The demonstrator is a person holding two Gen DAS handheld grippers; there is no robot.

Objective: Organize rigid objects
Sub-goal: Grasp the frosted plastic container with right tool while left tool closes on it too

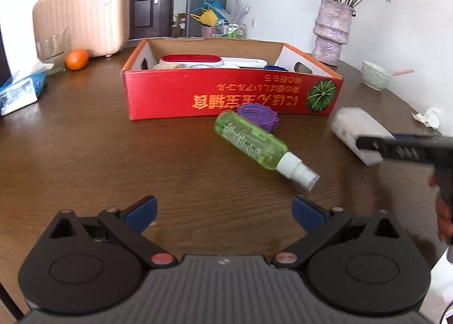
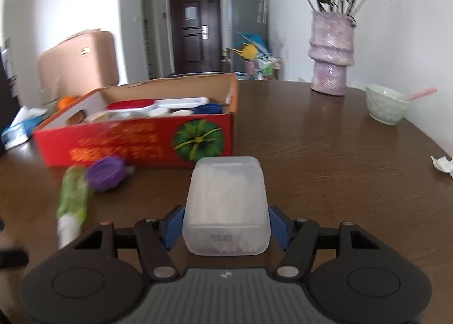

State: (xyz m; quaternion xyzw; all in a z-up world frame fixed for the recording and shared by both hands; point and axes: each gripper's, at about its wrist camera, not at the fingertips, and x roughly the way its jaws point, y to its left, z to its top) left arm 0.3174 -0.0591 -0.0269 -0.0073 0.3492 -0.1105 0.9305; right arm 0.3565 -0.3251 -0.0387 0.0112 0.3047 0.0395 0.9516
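A red cardboard box (image 1: pixel 226 96) (image 2: pixel 136 142) holding several containers stands on the brown table. A green spray bottle (image 1: pixel 254 142) (image 2: pixel 72 196) lies in front of it, next to a purple ridged cap (image 1: pixel 259 117) (image 2: pixel 105 173). My left gripper (image 1: pixel 225 213) is open and empty, a little short of the bottle. My right gripper (image 2: pixel 226 227) is shut on a frosted white plastic box (image 2: pixel 226 205), which also shows at the right of the left wrist view (image 1: pixel 359 132), held just above the table to the box's right front.
A pink vase with flowers (image 1: pixel 332 31) (image 2: pixel 331 52), a pale green bowl (image 1: pixel 375 74) (image 2: pixel 386 104) and crumpled paper (image 1: pixel 427 117) (image 2: pixel 443 164) sit at the right. An orange (image 1: pixel 76 59), a glass, a tissue pack (image 1: pixel 19 91) and a pink case (image 1: pixel 82 18) sit at the left.
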